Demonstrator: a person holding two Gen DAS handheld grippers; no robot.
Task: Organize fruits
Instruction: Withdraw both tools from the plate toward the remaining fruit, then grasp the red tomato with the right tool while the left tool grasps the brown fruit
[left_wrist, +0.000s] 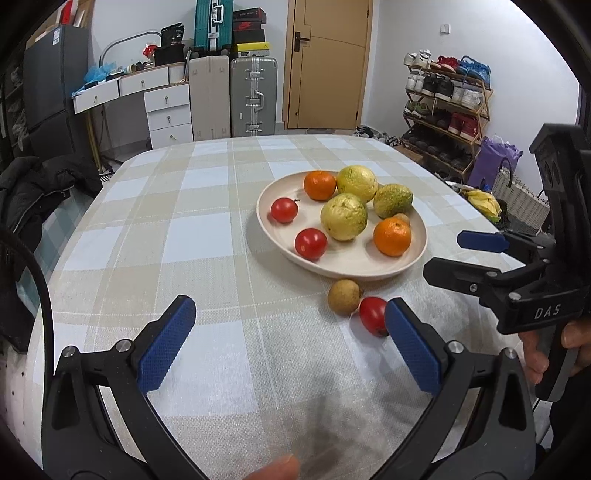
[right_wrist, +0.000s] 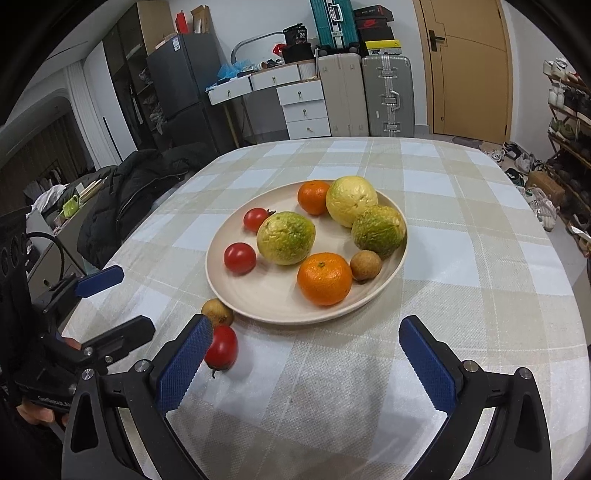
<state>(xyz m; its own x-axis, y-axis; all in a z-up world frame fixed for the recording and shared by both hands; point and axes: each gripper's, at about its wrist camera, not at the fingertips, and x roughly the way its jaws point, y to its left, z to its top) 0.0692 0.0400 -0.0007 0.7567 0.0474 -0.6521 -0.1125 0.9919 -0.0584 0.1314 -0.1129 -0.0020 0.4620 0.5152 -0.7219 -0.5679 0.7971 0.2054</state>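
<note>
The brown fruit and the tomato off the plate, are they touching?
Cannot tell. In the left wrist view the brown fruit and tomato meet with no visible gap; in the right wrist view a finger covers that spot.

A checked tablecloth (left_wrist: 147, 236) in beige, white and pale blue covered the table. Behind it, against the far wall, a white desk with drawers (left_wrist: 162, 107) stood beside a beige suitcase (left_wrist: 209, 96) and a silver suitcase (left_wrist: 253, 96), with a teal suitcase (left_wrist: 213, 22) stacked above. A wooden door (left_wrist: 328, 62) was shut. To the right, a shoe rack (left_wrist: 447, 107) held many shoes. A dark jacket (right_wrist: 136, 192) lay heaped at the table's left edge, near a dark refrigerator (right_wrist: 184, 77).
</note>
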